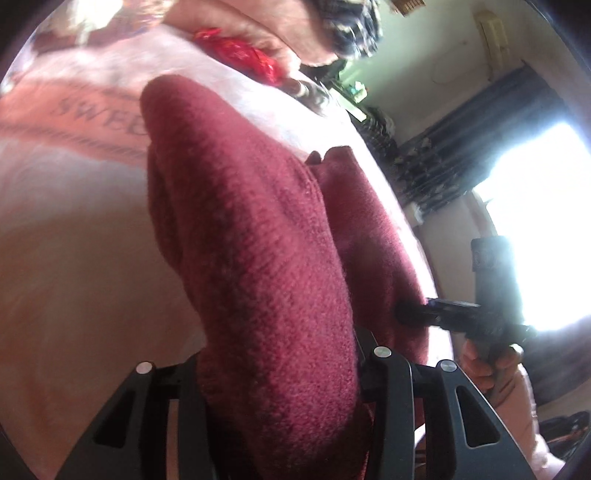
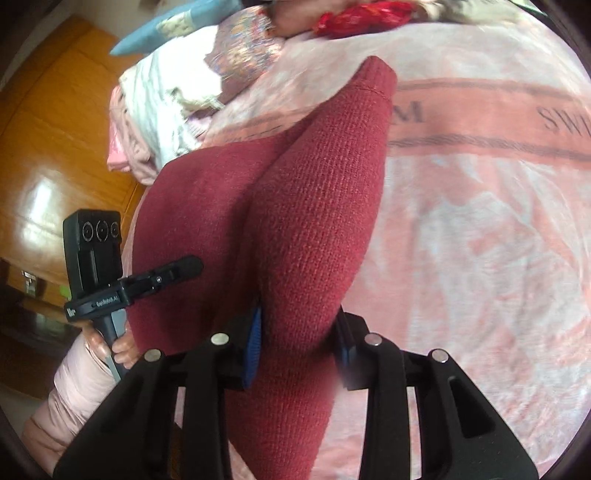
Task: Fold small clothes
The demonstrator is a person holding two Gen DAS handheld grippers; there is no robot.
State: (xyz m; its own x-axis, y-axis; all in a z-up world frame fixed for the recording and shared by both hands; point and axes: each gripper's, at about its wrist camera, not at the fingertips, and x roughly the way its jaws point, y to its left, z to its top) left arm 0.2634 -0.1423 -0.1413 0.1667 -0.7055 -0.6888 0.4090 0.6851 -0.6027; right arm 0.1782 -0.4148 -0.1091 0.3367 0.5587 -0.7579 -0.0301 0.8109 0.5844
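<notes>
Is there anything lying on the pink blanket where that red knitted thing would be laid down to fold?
Nothing visible. Both grippers, left and right, already clamp the maroon knit garment, and the pink blanket beneath looks bare. The red wrapper lies far off.

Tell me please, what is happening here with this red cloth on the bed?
A person holds a two-finger gripper in each hand and is folding a dark red knitted garment over a pink blanket. The left gripper and the right gripper are each closed on a part of the garment, which is lifted and hangs in two thick folds. A pile of other clothes lies at the bed's edge.
</notes>
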